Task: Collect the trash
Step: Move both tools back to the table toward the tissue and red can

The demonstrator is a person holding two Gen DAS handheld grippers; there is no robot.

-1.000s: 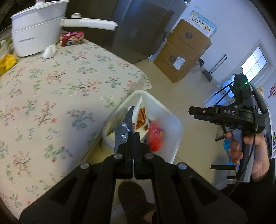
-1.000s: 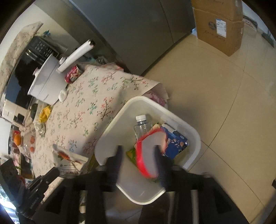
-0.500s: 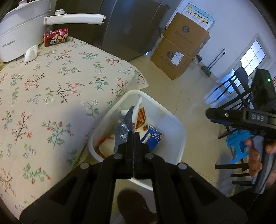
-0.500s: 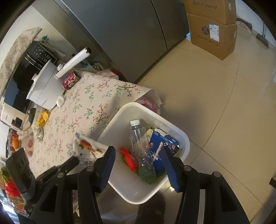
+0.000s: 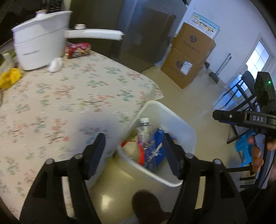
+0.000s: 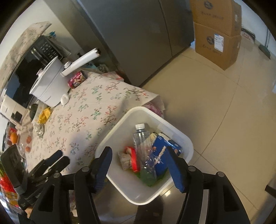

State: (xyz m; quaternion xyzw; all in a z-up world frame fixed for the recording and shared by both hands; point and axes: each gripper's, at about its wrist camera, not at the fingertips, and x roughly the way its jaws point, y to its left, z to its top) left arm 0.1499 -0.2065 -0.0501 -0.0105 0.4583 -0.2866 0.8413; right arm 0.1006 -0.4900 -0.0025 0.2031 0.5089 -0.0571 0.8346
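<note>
White bin (image 6: 181,136) sits on floor at table corner, below both your grippers. Left gripper (image 5: 134,153) & right gripper (image 6: 138,165): jaws opening, nothing between. Remaining trash, yellow wrapper (image 5: 9,78) & red can (image 5: 77,50), lies far across tablecloth (image 5: 69,96); left hand nearer.

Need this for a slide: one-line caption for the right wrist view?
Right gripper opening, empty, above the white bin holding a plastic bottle and blue carton.

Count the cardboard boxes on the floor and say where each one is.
2: one cardboard box stands on the floor beside the fridge, and a second box is stacked on top of it. Others may be out of view.
</note>
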